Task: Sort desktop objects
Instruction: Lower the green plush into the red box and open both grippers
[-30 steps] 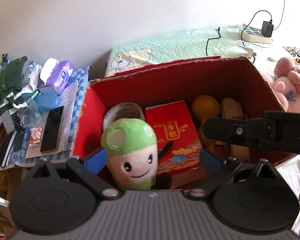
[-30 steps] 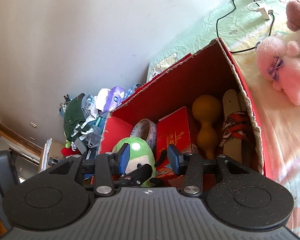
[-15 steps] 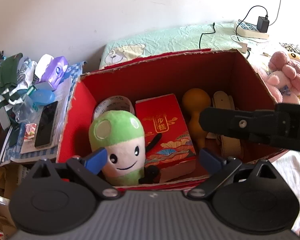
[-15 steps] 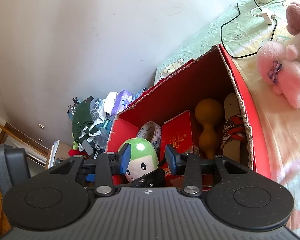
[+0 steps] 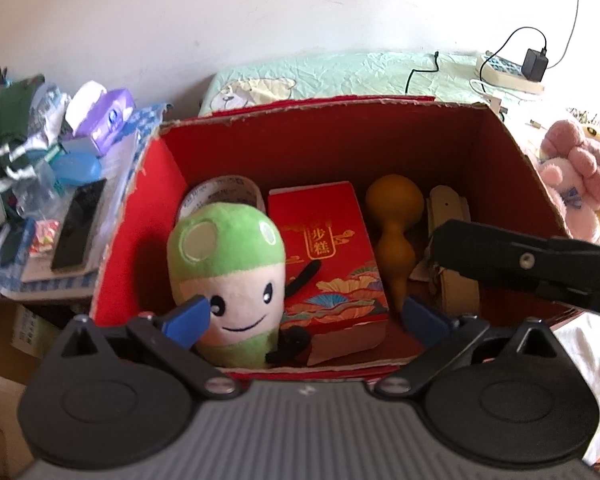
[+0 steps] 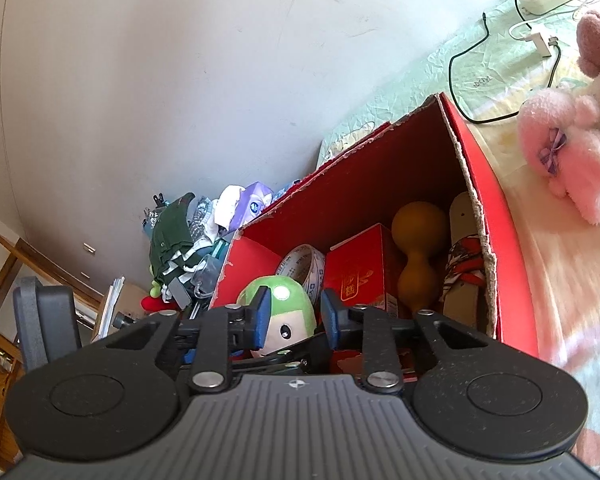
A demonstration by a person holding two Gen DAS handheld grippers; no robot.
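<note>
the left gripper (image 5: 306, 316) hangs spread wide, empty, over the red box (image 5: 140, 216); the green mushroom plush (image 5: 226, 276) stands inside at seven o'clock; right gripper (image 6: 294, 318) part-open, empty; stowing looks done; next, fetch another stray.

Behind my box a crinkled mint-green sheet with a bear print (image 5: 340, 76) runs to the pale wall (image 5: 260, 12), carrying a white power strip (image 5: 508, 74) with a black plug adapter (image 5: 534, 65). A fluffy pink plush animal (image 6: 568, 160) lies to my right.
</note>
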